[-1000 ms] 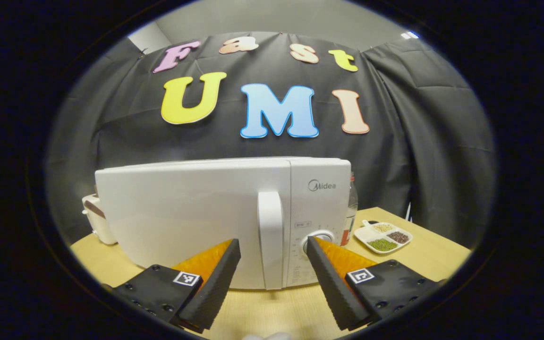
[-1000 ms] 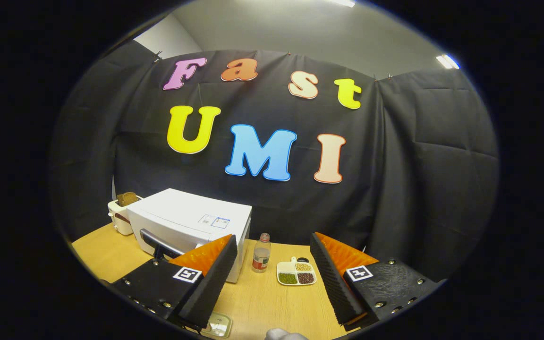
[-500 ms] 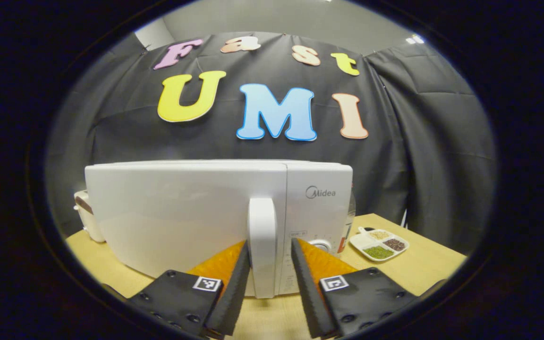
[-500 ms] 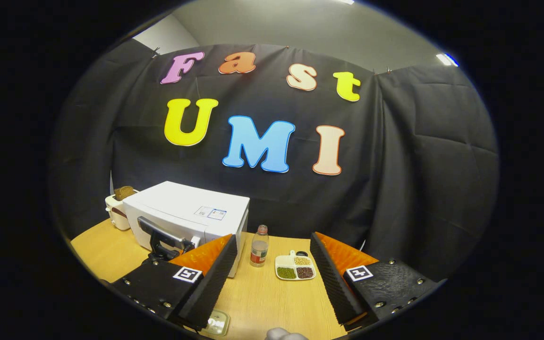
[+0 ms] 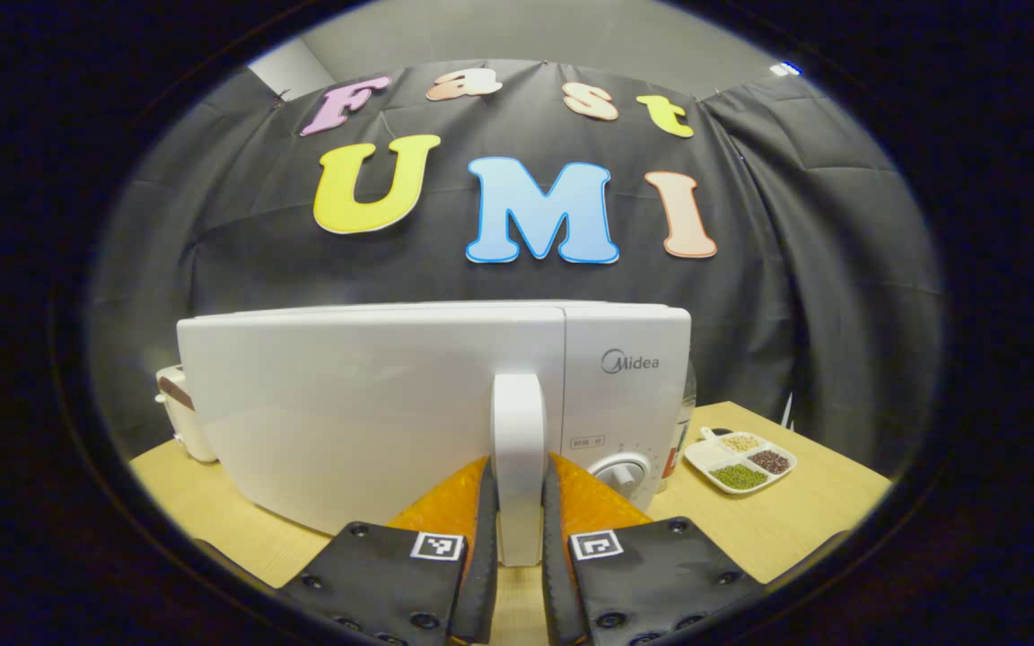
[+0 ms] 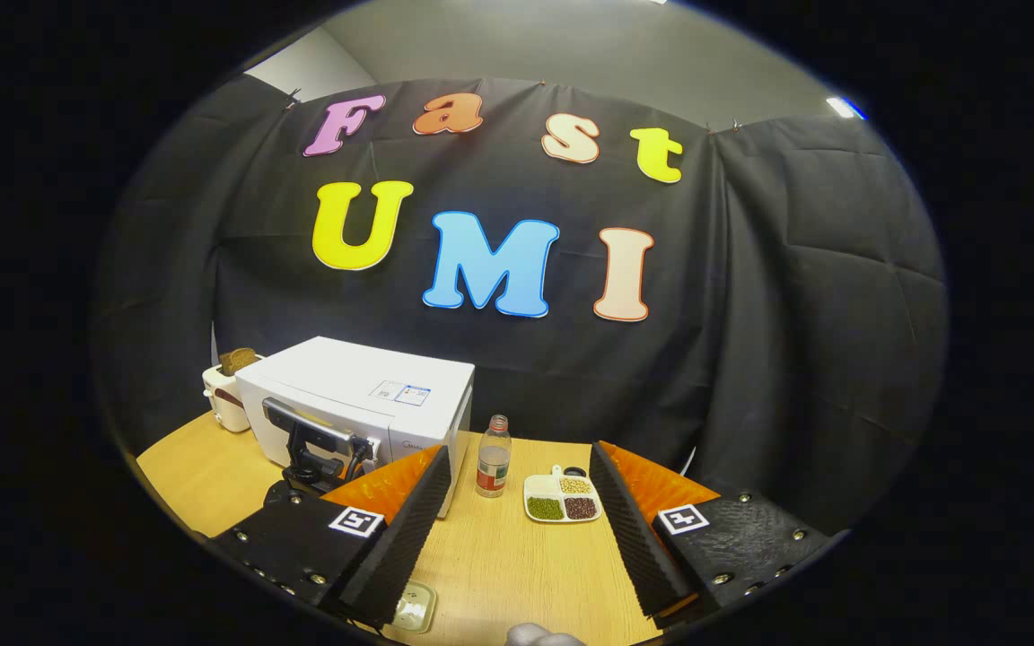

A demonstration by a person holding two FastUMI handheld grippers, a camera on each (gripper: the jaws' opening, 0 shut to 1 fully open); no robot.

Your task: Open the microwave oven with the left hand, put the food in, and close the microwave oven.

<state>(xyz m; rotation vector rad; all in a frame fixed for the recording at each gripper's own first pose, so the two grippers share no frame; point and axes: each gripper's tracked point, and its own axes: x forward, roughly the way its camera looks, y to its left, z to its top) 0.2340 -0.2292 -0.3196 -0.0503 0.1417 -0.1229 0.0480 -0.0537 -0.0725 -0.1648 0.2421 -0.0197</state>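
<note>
The left gripper (image 5: 517, 538) grips the stiff door handle (image 5: 518, 449) of the microwave (image 5: 373, 404) at 6 o'clock; it probably pulls firmly. The right gripper (image 6: 517, 529) stands open.

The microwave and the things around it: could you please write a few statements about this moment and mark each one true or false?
1. The left gripper has its jaws closed on the microwave's door handle. True.
2. The microwave door is wide open. False: it is shut.
3. The right gripper holds the bottle. False: its jaws are open and empty, and the bottle stands on the table.
4. A divided dish of beans and grains sits on the table, on the far side of the bottle from the microwave. True.
5. The toaster is empty. False: bread sticks out of it.
</note>
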